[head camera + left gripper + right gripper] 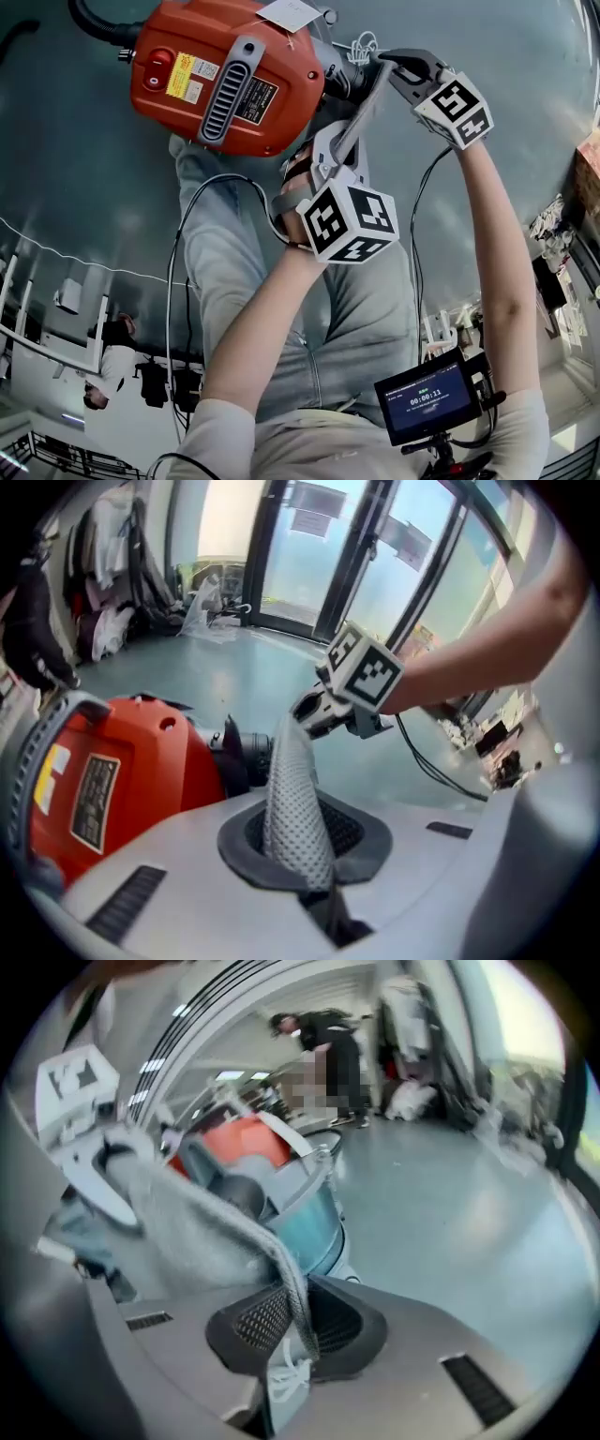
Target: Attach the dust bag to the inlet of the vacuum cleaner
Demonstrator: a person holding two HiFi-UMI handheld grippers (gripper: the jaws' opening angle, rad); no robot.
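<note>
The orange vacuum cleaner (225, 75) lies on the floor at the top of the head view, its black inlet (239, 752) facing the grippers. A grey mesh dust bag (361, 108) is stretched between the two grippers, just right of the vacuum. My left gripper (328, 159) is shut on the bag's lower edge (295, 808). My right gripper (394, 64) is shut on its upper edge (291, 1307), close to the inlet, with a white drawstring (281, 1377) hanging at its jaws. The bag's mouth is not visible.
A black hose (94, 23) leaves the vacuum at the top left. The person's jeans (234, 281) are below, with cables across them and a small monitor (427, 398) at the lower right. Bags and clutter (122, 621) line the far glass wall; a person (323, 1044) stands far off.
</note>
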